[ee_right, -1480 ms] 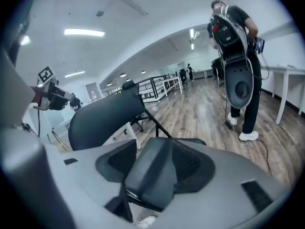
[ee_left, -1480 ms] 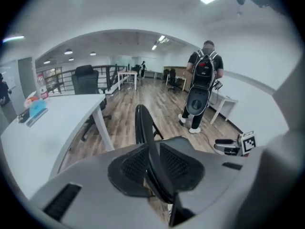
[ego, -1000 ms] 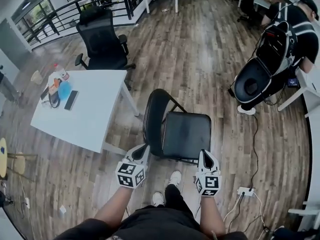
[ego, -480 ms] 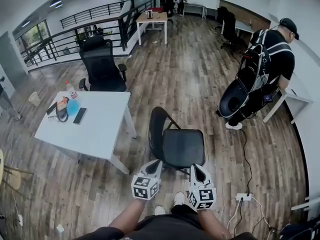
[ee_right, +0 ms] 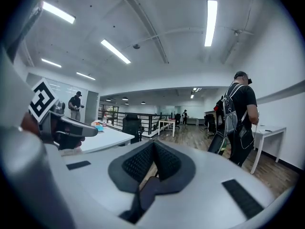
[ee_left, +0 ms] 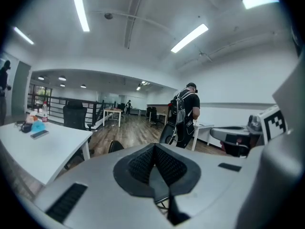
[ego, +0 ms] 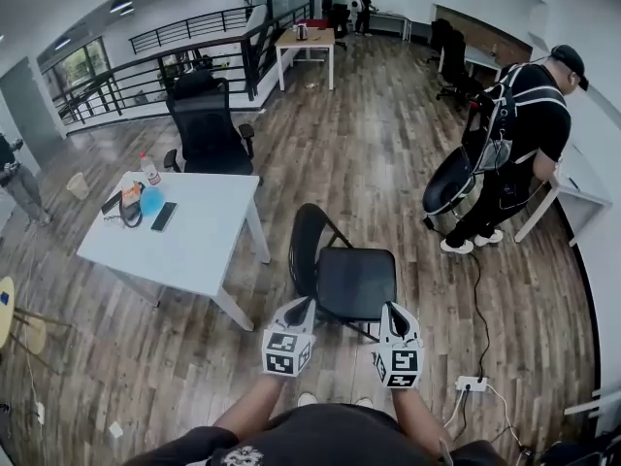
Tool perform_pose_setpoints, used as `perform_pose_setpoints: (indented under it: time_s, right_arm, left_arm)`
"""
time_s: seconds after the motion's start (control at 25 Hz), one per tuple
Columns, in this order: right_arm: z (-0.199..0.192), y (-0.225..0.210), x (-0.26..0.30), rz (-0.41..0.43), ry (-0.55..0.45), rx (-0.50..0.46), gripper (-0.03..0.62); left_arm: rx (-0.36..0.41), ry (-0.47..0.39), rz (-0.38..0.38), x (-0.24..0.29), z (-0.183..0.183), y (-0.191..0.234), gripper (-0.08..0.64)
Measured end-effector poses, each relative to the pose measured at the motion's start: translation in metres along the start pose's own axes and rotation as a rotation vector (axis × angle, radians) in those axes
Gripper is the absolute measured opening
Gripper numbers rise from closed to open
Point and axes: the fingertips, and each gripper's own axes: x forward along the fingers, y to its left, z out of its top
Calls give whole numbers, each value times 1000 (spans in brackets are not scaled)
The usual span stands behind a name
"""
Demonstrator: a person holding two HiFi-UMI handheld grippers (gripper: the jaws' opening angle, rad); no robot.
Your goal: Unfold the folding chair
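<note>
The black folding chair [ego: 344, 270] stands unfolded on the wood floor, seat flat and rounded backrest up on its left side. My left gripper [ego: 298, 309] hovers just in front of the seat's near left corner, jaws shut and empty. My right gripper [ego: 392, 314] hovers at the seat's near right corner, also shut with nothing between the pads. Neither touches the chair. In the left gripper view the shut gripper [ee_left: 155, 162] points nearly level into the room, with the top of the chair back [ee_left: 116, 146] just showing. The right gripper [ee_right: 153, 159] also points level.
A white table [ego: 184, 236] with a bottle, phone and small items stands left of the chair. A black office chair [ego: 206, 124] is behind it. A person [ego: 514, 134] with a backpack stands at the right. A power strip [ego: 471, 383] and cable lie on the floor.
Both grippers have lifted and pulled back from the seat's front edge. The head view has tilted up, showing more of the room. The chair has stayed in place.
</note>
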Motion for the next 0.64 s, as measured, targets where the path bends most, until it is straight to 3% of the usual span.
perform_pose_setpoints:
  time_s: [0.12,0.32,0.64]
  right_arm:
    - [4,-13,-5,20,-17,0,15]
    - [-2,-26,-11,39,-4,12,15]
    - [-7,-43,-16,44,-5,18,15]
  left_arm:
    - [47,-13,8,8,6,-23,6]
    - [-126,-23,-33,15,9,-38,6]
    - [-161,-33,-3,18,10,-39,6]
